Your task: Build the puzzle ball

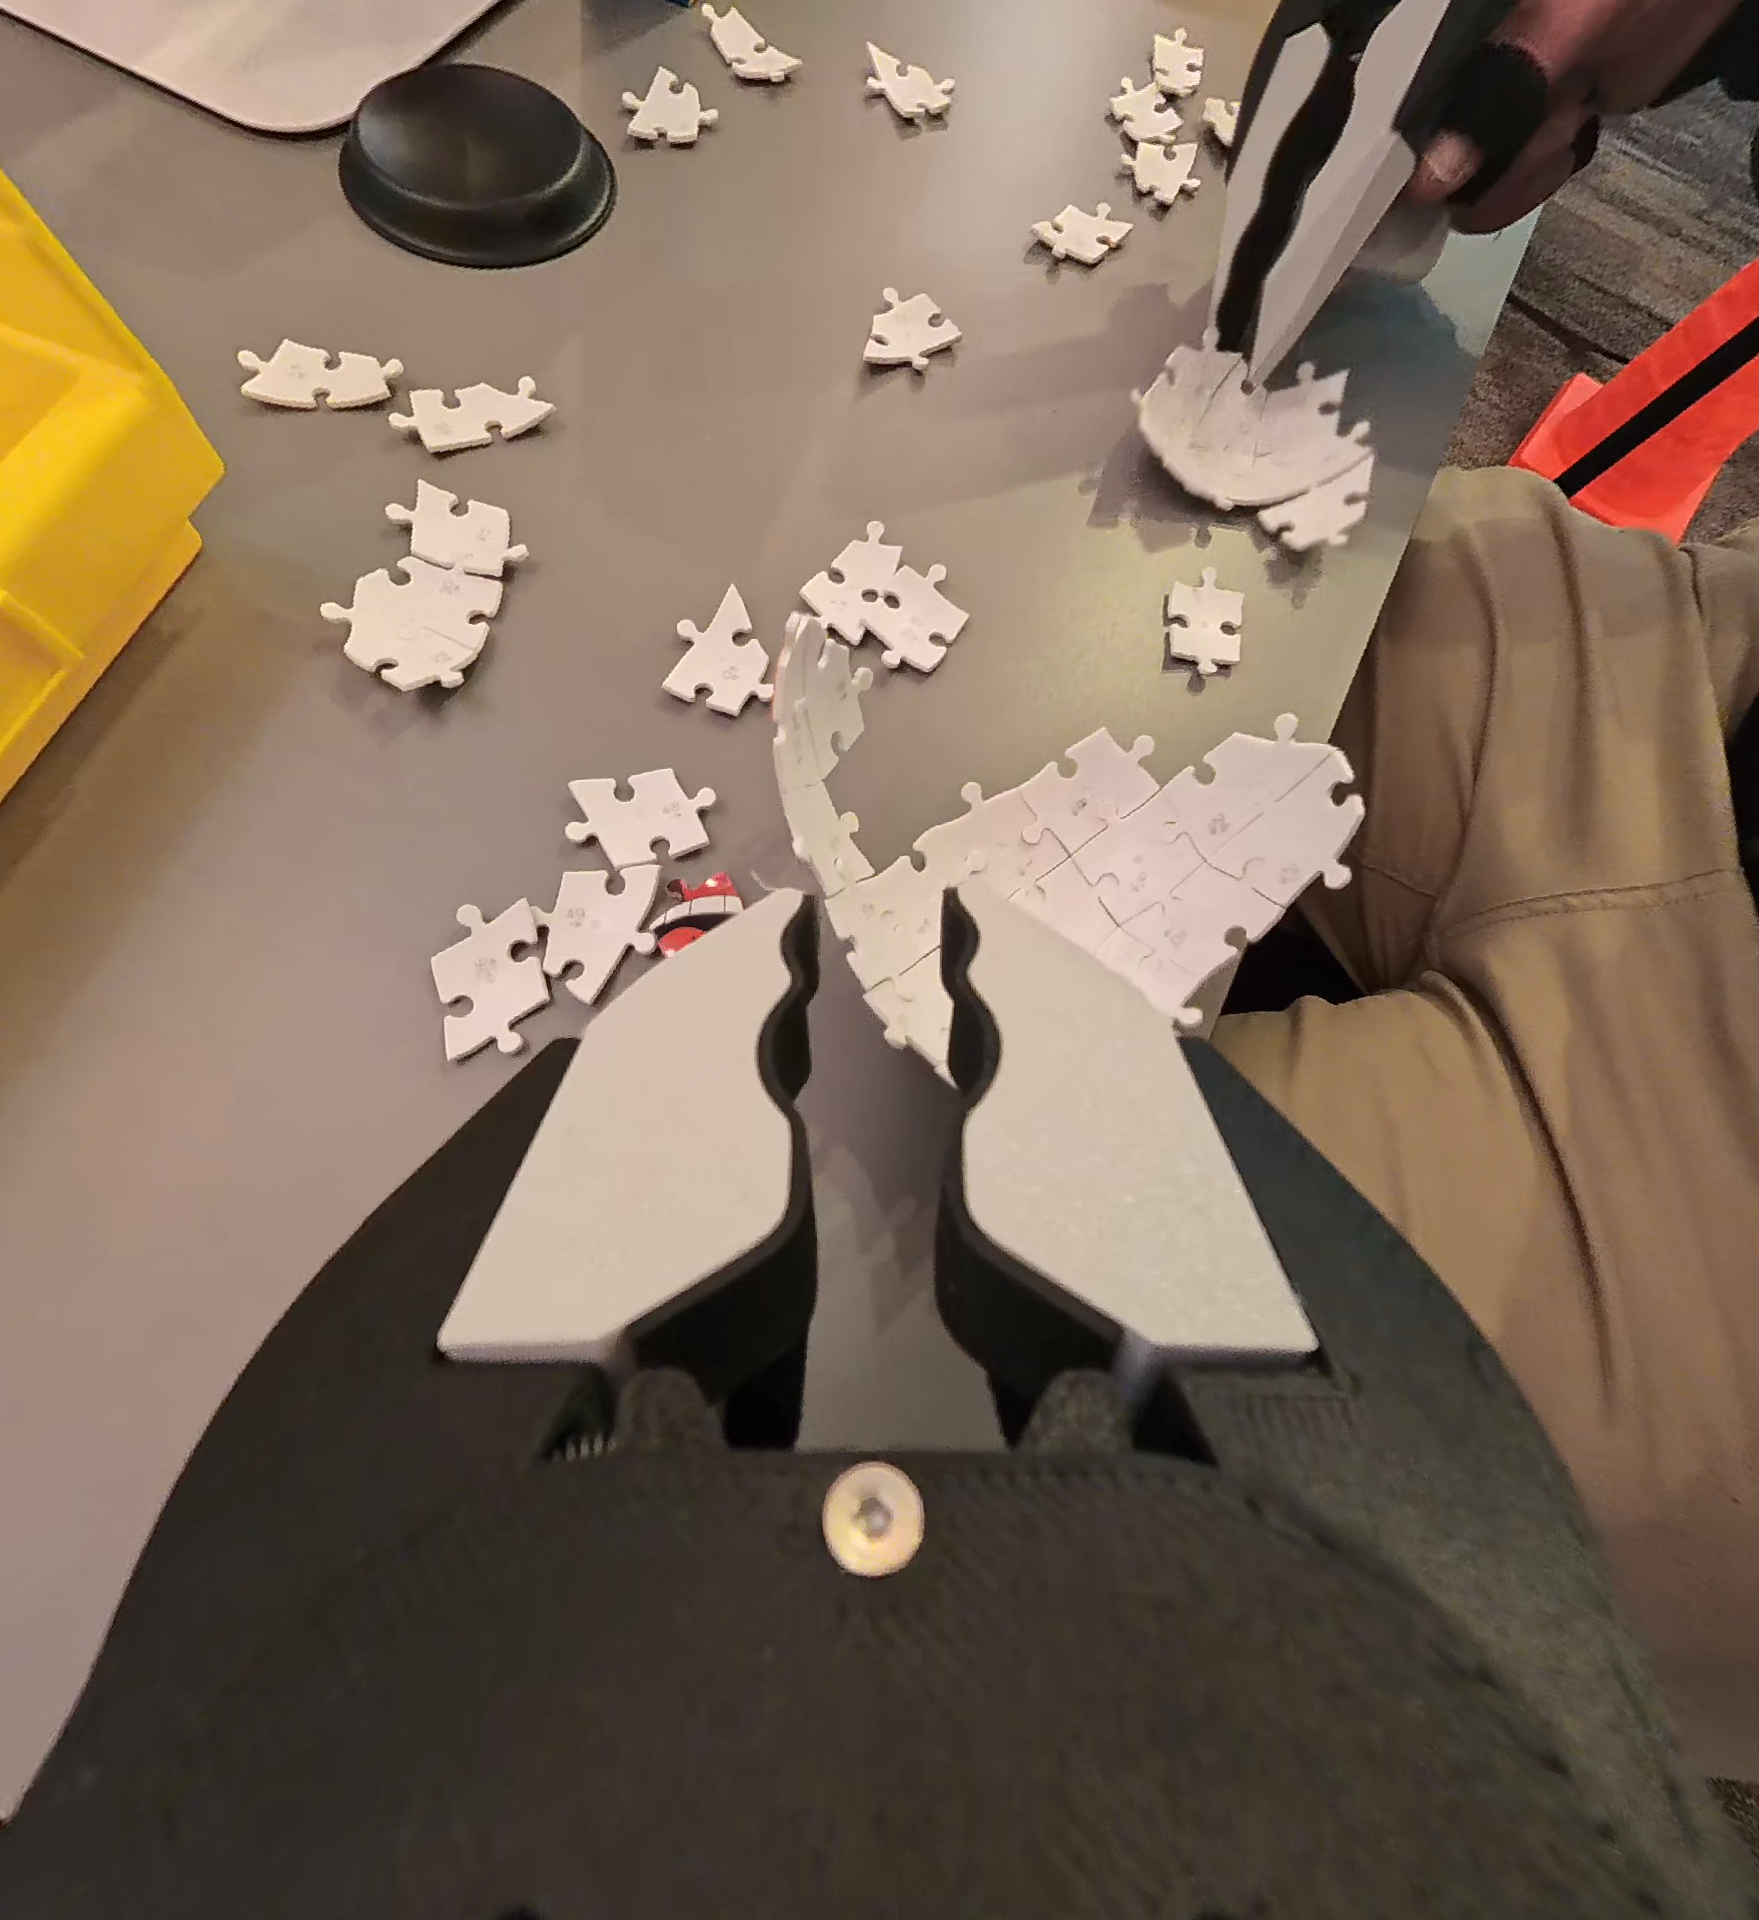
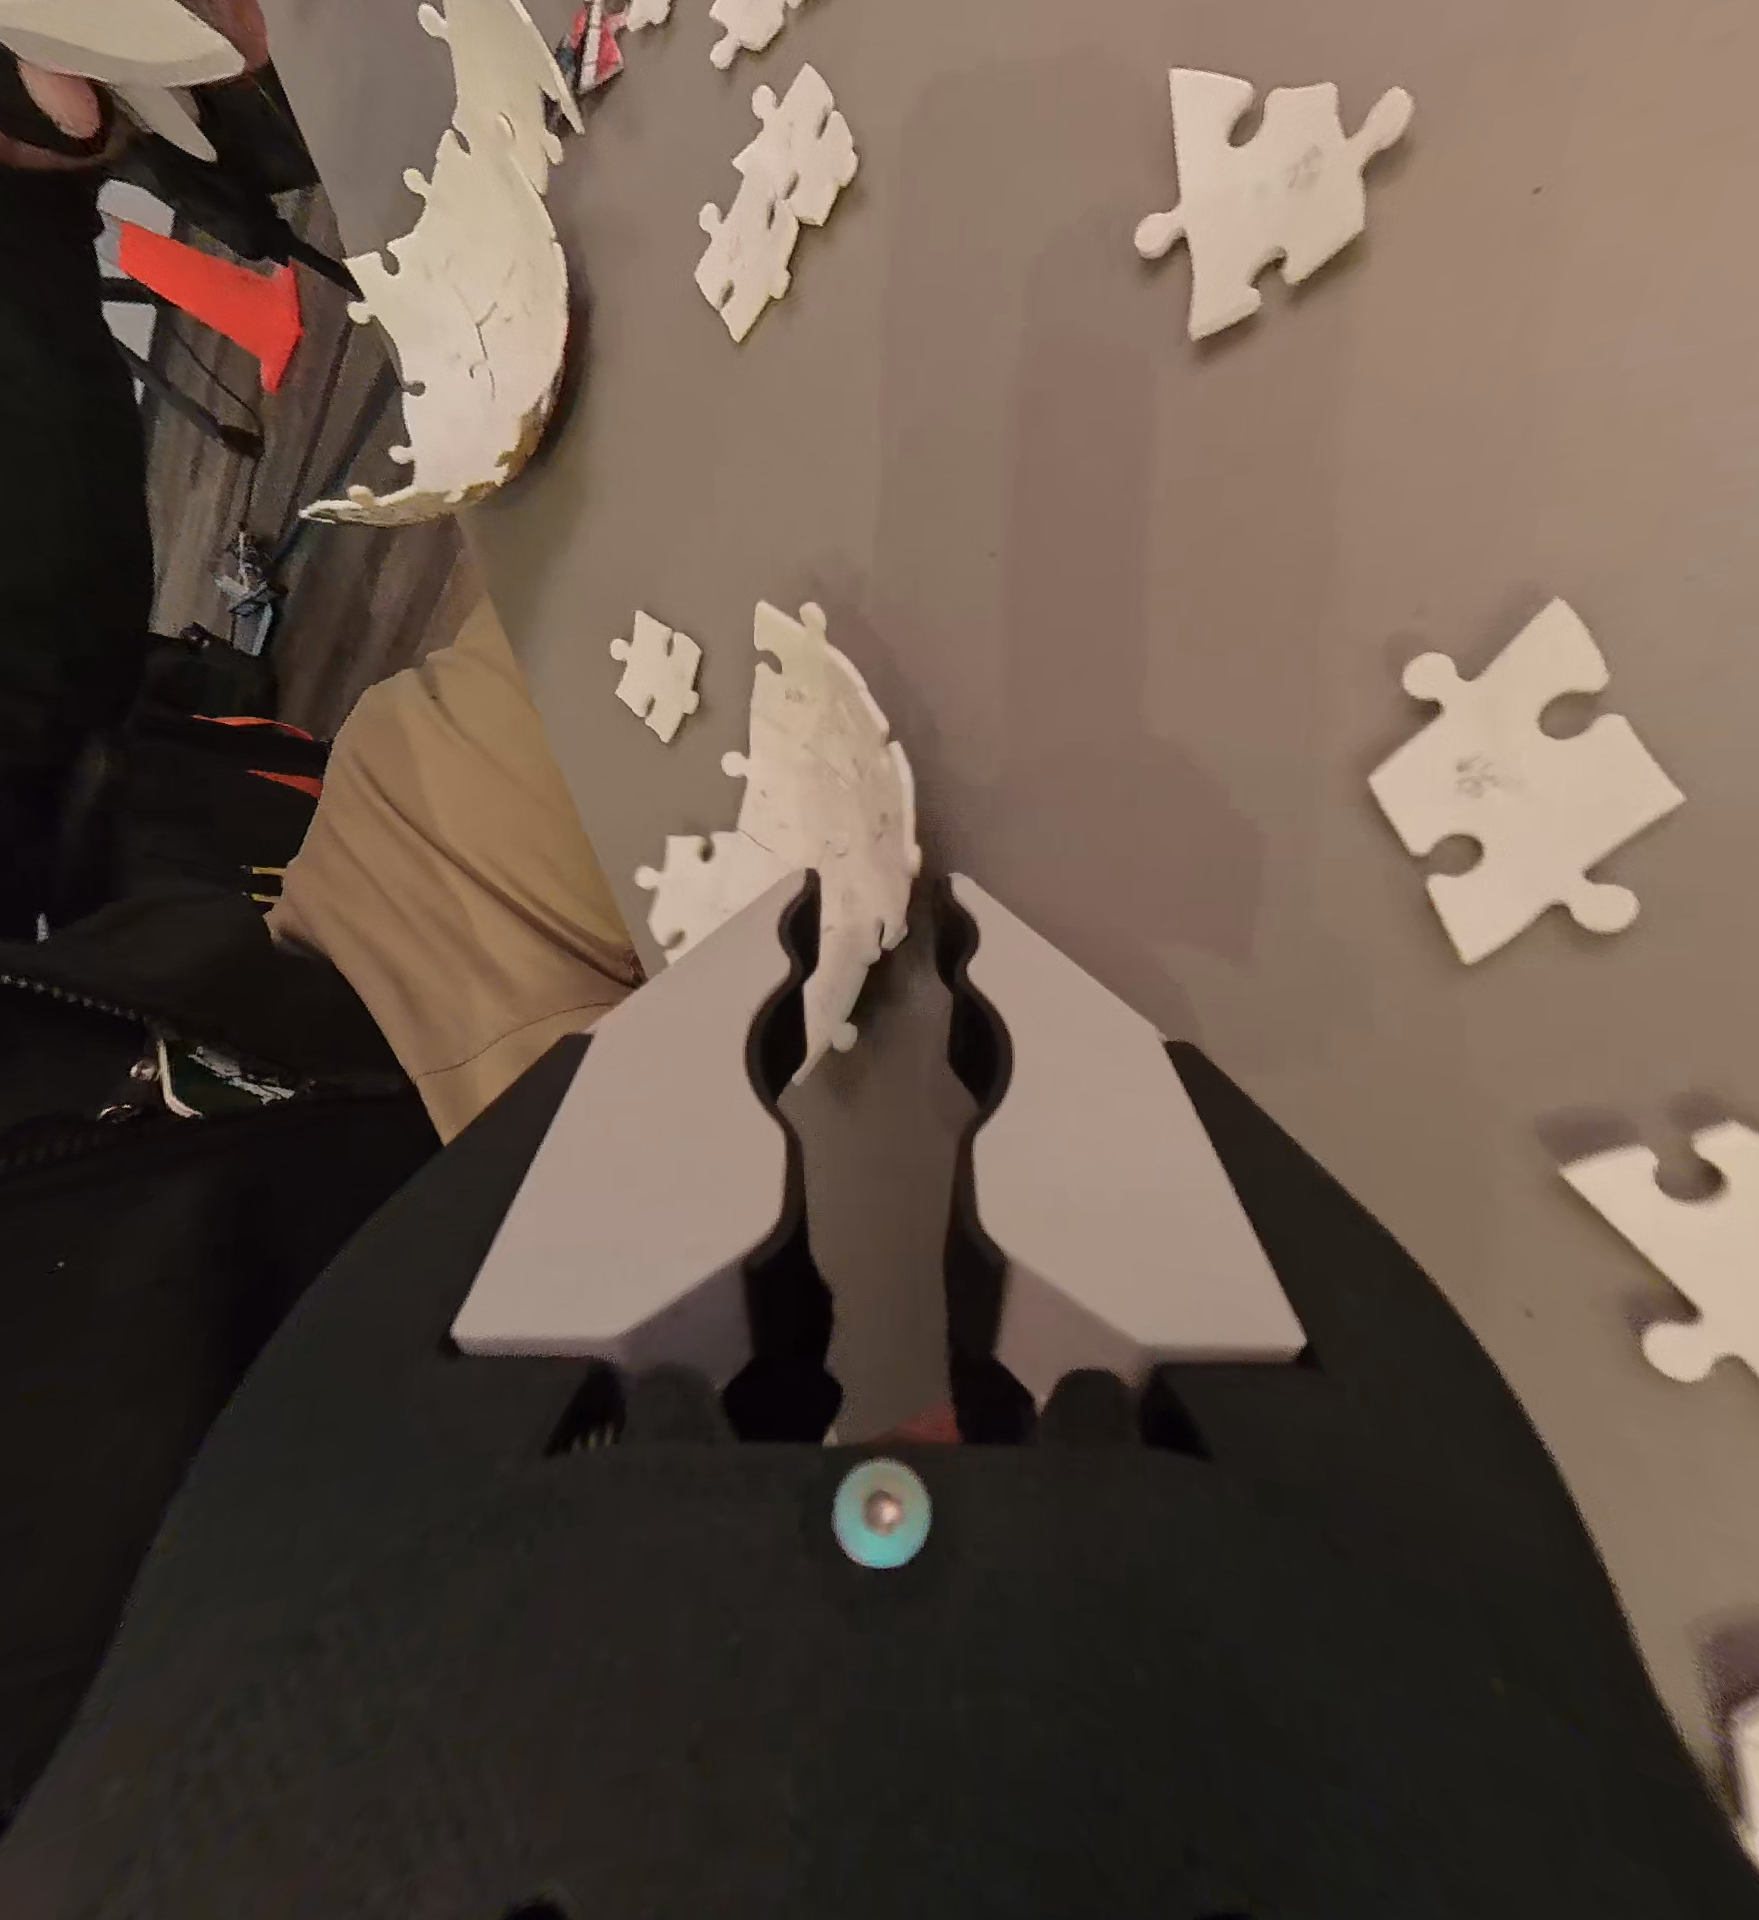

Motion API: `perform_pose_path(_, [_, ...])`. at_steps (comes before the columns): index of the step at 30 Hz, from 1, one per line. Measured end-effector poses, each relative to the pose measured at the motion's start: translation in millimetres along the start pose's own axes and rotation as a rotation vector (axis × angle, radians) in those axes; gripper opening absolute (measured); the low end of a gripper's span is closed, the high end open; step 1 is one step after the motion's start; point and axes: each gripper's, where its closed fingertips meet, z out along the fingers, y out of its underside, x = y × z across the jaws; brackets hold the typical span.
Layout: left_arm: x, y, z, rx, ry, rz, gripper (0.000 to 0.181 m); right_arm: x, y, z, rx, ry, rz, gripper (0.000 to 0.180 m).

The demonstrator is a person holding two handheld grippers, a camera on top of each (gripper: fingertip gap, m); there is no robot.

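Presently, we record:
Left gripper [image 1: 880, 914]: fingers spread, straddling large curved shell [image 1: 1114, 862] at desk [image 1: 231, 831] edge — nothing pinched.
Right gripper [image 2: 875, 894]: fingers spread about small shell [image 2: 833, 790] — steadying likely.

White puzzle pieces [image 1: 709, 657] scattered across grey table [image 1: 231, 831].

A yellow plastic bin [image 1: 33, 499] stands at the left edge of the grey table [image 1: 231, 1039], reaching out of view. Near the far edge sits a round black domed cap [image 1: 475, 166], flat on the surface, and just beyond it lies the rounded corner of a pale grey mat [image 1: 272, 52]. Off the table's right edge, an orange object with a black stripe [image 1: 1706, 384] rests on the carpeted floor [image 1: 1664, 208].
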Motion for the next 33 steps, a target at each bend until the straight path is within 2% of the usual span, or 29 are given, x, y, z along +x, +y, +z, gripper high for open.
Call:
perform_pose_path(3, [0,0,-1,0.006,0.002,-0.001,0.022,-3,-4,4,0.003,0.001,-0.003,0.020])
perform_pose_path(5, [1,0,0,0.005,0.004,-0.001,0.022,-1,-4,8,-0.004,0.018,-0.014,0.007])
perform_pose_path(8, [1,1,1,0.004,0.008,-0.001,0.022,-4,-5,12,-0.002,-0.004,-0.008,0.002])
perform_pose_path(17, [-3,5,5,-0.005,0.012,-0.015,0.023,-15,-25,12,-0.038,-0.014,-0.112,0.000])
perform_pose_path(27, [-10,3,5,-0.002,0.012,-0.020,0.024,-40,-66,3,-0.162,-0.011,-0.288,0.000])
perform_pose_path(33, [-10,6,13,-0.024,0.051,-0.046,0.030,-63,-94,18,-0.273,-0.014,-0.402,0.000])
